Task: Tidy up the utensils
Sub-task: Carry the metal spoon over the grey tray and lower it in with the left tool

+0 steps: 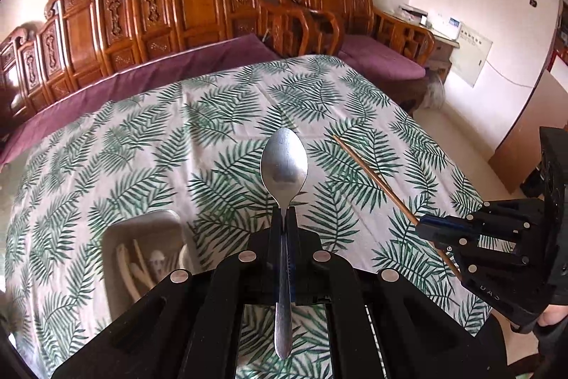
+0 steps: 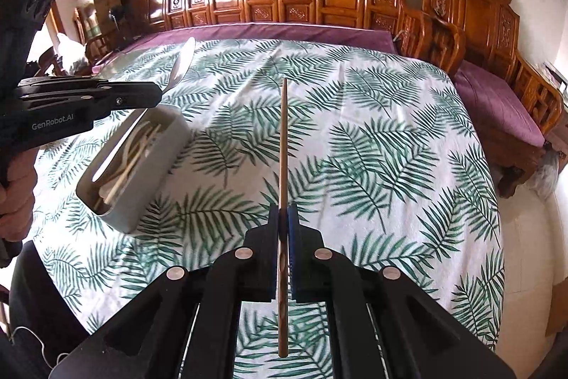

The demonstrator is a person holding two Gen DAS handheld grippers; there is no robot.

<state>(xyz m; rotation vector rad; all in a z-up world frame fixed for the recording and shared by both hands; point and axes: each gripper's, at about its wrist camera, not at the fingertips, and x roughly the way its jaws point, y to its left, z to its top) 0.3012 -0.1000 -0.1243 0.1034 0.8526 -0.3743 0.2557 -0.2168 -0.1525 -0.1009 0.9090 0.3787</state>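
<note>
Metal spoon (image 1: 284,162) sits dead center of the frame, clamped by the left tool (image 1: 284,214), bowl forward. Right tool (image 2: 283,212) grips a wooden chopstick (image 2: 283,148) mid-frame. Grey utensil box (image 2: 133,166) on the leafy tabletop (image 2: 390,137), left side.

Spoon (image 1: 284,166) handle: middle hidden between the left gripper's fingers (image 1: 273,237).
Container (image 1: 142,258) contents: blurred pale utensils, kinds unclear.
Chopstick (image 1: 372,180): lower part hidden behind the right gripper (image 1: 443,229).

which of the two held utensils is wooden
The chopstick, clamped in the right gripper: a thin brown stick. The left gripper holds a shiny metal spoon with a broad bowl.
</note>
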